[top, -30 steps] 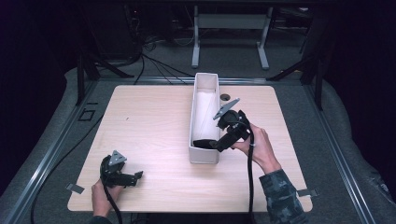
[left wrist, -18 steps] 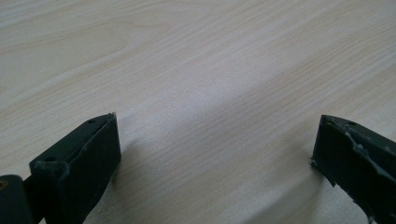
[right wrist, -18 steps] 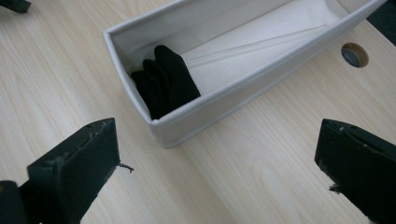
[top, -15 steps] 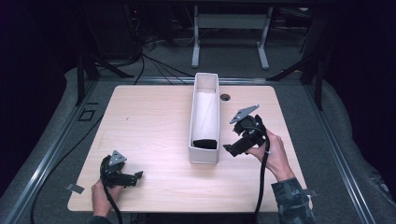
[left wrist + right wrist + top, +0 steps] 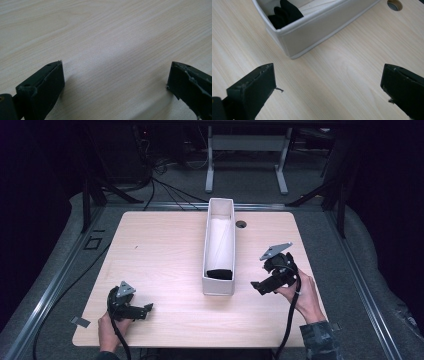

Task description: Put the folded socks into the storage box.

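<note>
My right gripper (image 5: 256, 287) hovers just beside the white box (image 5: 218, 287) holding a black cloth (image 5: 220, 274), jaws spread; my left gripper (image 5: 148, 308), jaws spread, sits low over the desk (image 5: 160, 250).

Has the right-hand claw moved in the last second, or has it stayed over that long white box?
Yes. The right claw has pulled back from over the long white box, to the right and toward the person, open and empty.

One worktop (image 5: 165, 255) carries everything. On it stands one long white box (image 5: 219, 289), running from the far edge toward the near edge, right of the middle. One dark bundle of cloth (image 5: 220, 273) lies in the box's near end. One round hole (image 5: 241, 224) sits near the far edge. Two claws: left claw (image 5: 146, 309), right claw (image 5: 256, 287).
</note>
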